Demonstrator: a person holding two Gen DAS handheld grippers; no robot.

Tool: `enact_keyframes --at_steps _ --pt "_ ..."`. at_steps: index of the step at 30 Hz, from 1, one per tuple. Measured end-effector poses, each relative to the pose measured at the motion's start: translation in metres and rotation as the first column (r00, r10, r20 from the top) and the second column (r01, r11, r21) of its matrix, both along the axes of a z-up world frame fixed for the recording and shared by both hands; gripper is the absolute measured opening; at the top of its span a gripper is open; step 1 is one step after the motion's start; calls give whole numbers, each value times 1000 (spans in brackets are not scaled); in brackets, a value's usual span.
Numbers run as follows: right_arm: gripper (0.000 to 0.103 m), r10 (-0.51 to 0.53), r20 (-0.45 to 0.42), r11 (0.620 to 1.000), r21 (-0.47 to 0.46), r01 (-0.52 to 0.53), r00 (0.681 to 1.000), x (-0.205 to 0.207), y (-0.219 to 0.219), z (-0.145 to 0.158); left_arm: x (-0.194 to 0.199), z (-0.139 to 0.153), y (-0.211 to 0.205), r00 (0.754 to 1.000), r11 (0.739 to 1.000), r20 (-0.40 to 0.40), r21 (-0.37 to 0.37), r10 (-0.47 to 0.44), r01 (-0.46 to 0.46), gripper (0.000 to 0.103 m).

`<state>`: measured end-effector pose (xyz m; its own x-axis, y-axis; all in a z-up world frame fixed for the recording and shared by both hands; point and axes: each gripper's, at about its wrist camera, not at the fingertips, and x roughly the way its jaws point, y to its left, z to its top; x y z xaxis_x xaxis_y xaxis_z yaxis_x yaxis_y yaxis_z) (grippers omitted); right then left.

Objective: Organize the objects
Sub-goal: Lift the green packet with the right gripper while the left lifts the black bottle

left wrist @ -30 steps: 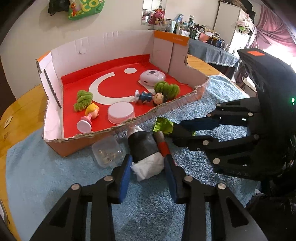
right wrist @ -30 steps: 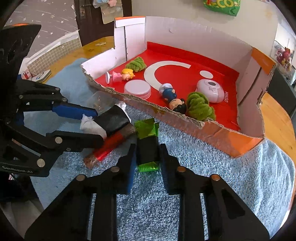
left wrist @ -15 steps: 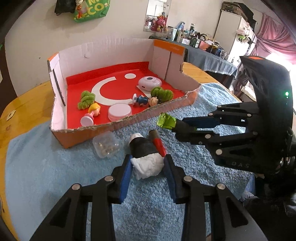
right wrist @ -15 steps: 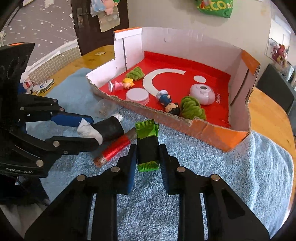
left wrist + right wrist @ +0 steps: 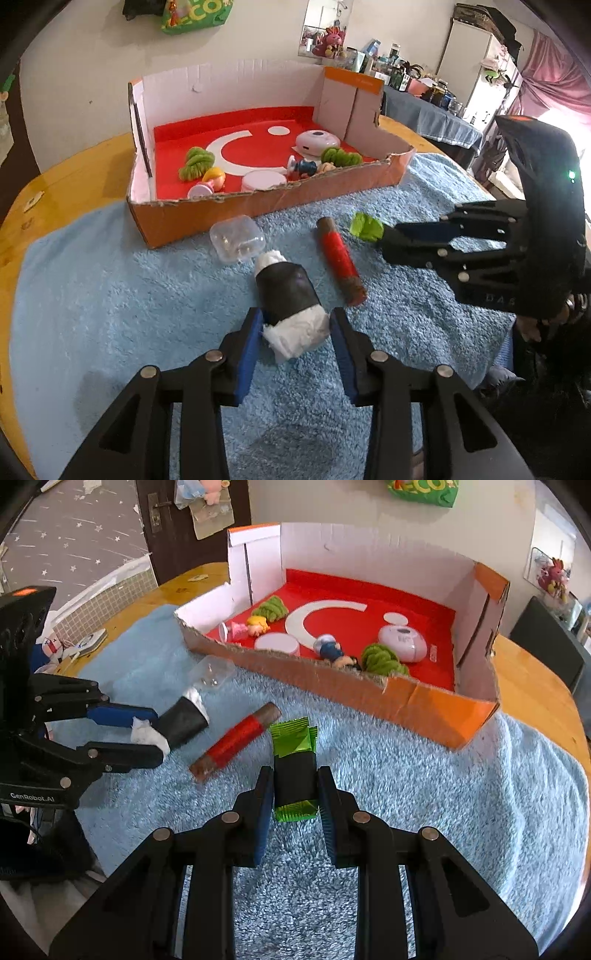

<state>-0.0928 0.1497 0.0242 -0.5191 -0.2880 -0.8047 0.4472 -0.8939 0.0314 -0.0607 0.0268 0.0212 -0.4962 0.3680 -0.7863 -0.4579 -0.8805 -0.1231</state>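
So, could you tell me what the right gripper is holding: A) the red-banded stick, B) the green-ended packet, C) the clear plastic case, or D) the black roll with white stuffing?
B: the right gripper is shut on the green-ended packet, while the stick lies on the towel beside it.

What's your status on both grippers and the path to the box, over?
Right gripper shut on green-and-black packet. Left gripper jaws just opening around black-wrapped white roll; grip unclear. Red tube and clear case lie before cardboard box.
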Motion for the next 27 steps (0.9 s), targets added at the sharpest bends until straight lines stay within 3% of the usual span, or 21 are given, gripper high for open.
enact_keyframes --at_steps 3,11,13,16,27 --pt "23 -14 11 1000 11 14 1000 1 1 -3 -2 -4 4 1000 1000 -3 -15 6 -6 48" --pt "23 -22 17 1000 20 22 1000 -3 1 -4 -11 -7 6 999 999 -8 -9 45 -45 48" --pt "23 -19 14 999 28 18 1000 -5 0 -4 -11 -7 8 999 999 -17 -18 50 -50 41" --pt "23 -7 -16 999 46 8 1000 -3 -4 -5 -9 -6 8 998 998 -27 -16 55 -55 40" --pt "23 -13 -84 1000 -16 11 996 8 2 25 11 33 -7 993 997 -101 64 56 -50 38"
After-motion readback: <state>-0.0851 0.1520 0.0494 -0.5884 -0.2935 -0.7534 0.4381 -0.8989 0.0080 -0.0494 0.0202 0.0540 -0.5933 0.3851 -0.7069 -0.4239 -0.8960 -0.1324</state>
